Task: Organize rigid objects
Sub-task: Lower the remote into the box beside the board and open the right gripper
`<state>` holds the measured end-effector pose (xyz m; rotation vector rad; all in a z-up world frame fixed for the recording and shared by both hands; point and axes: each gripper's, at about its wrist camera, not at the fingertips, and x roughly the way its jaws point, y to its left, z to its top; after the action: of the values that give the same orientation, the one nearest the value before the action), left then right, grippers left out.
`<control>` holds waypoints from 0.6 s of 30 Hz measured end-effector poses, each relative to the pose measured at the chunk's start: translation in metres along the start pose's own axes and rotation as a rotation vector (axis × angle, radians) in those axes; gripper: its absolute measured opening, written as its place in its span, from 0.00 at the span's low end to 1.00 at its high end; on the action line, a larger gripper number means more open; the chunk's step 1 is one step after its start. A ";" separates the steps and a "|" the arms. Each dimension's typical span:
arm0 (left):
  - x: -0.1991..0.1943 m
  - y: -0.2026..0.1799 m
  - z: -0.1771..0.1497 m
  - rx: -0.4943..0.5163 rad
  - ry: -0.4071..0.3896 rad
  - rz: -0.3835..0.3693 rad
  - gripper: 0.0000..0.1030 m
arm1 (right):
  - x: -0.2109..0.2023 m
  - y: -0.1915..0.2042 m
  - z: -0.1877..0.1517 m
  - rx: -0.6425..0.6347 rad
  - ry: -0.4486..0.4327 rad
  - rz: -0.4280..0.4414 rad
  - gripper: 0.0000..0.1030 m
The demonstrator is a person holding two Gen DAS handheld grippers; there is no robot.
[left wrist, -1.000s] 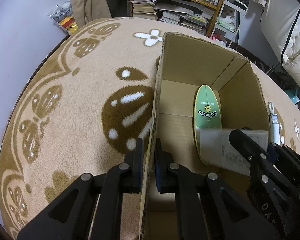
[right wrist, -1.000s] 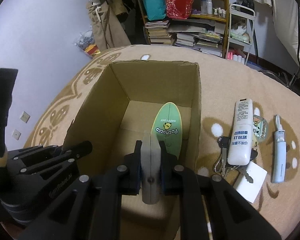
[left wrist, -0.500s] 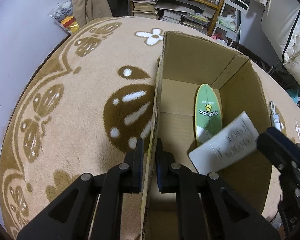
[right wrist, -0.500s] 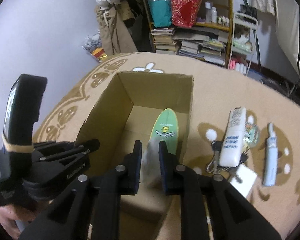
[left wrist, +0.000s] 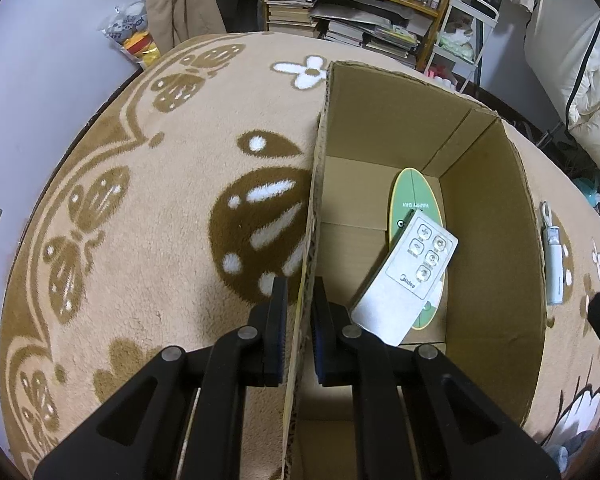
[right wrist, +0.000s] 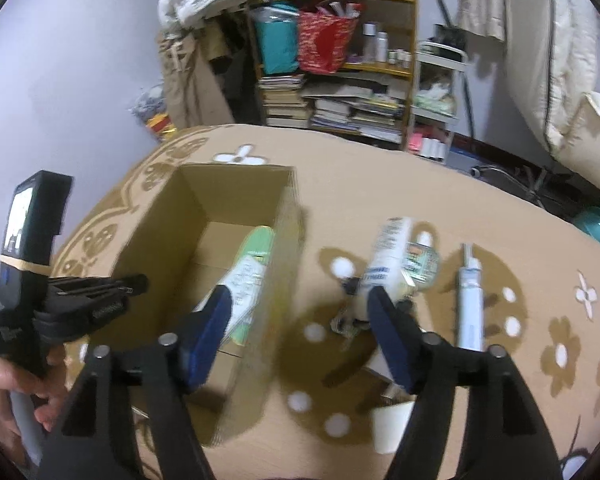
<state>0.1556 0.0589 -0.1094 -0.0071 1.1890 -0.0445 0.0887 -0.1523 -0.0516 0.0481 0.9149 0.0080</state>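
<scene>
An open cardboard box (left wrist: 380, 120) stands on the patterned carpet. My left gripper (left wrist: 300, 284) is shut on the box's left wall, one finger on each side of it. Inside the box a white remote (left wrist: 408, 276) lies slanted on a green oval board (left wrist: 414, 196). My right gripper (right wrist: 298, 300) hangs above the box's right wall, its jaws opening with nothing between them. The remote (right wrist: 246, 280) and the board (right wrist: 260, 240) show blurred below its left finger.
Right of the box (right wrist: 236, 188) on the carpet lie a white bottle (right wrist: 386, 256), keys (right wrist: 346, 320), a slim white-blue tube (right wrist: 470, 300) and a white card (right wrist: 392, 424). A hand (right wrist: 4, 384) holds the left gripper (right wrist: 136, 280). Shelves of books stand behind.
My right gripper let go of the white remote, which dropped flat onto the green board. The gripper rose and drew back to the right, out of the box. The left gripper kept still.
</scene>
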 end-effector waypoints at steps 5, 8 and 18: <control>-0.001 -0.002 -0.001 0.008 -0.003 0.008 0.11 | -0.001 -0.024 -0.010 0.034 0.030 -0.050 0.83; -0.004 -0.003 -0.002 0.011 -0.003 0.010 0.11 | 0.001 -0.037 -0.017 0.076 0.053 -0.050 0.83; -0.004 -0.003 -0.003 0.013 -0.004 0.013 0.11 | 0.017 -0.063 -0.046 0.125 0.114 -0.125 0.96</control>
<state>0.1511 0.0564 -0.1068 0.0116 1.1846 -0.0409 0.0614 -0.2131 -0.0957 0.1077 1.0303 -0.1646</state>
